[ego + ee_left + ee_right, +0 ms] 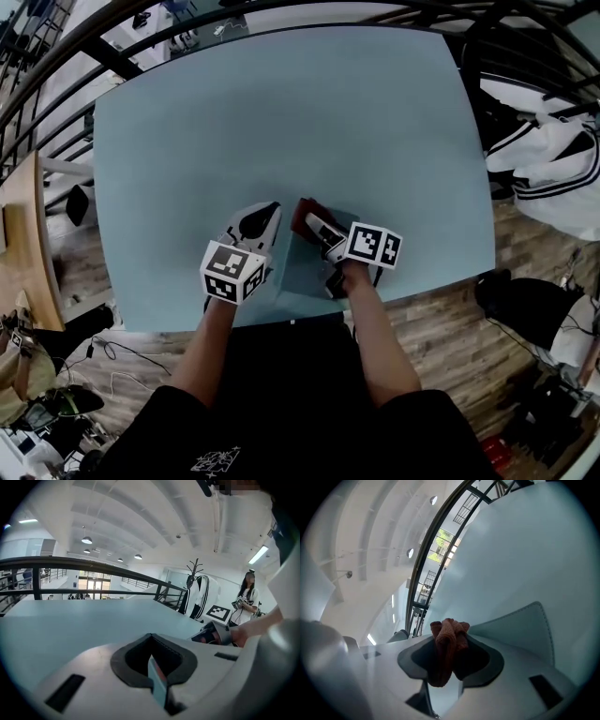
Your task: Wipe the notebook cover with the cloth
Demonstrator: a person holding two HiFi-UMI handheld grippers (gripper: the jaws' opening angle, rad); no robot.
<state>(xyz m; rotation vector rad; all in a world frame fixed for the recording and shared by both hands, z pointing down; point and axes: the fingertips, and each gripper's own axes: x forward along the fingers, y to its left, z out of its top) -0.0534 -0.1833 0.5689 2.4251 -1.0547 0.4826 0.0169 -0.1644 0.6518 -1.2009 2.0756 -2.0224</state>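
Observation:
A pale teal notebook [307, 270] sits near the front edge of the blue-grey table [281, 122], between my two grippers. My left gripper [265, 217] is at the notebook's left side. In the left gripper view its jaws [157, 667] are shut on a thin teal edge of the notebook [158, 686]. My right gripper [311, 221] is over the notebook's far end, shut on a bunched red-brown cloth [302, 210]. In the right gripper view the cloth [449, 641] sticks out between the jaws, with the notebook cover [525, 630] just beyond it.
A black railing [122, 61] curves round the table's far side. A white jacket with black stripes [553, 159] lies to the right. At the left stands a wooden bench [19, 234]. Cables lie on the floor. Another person [246, 595] stands beyond the table.

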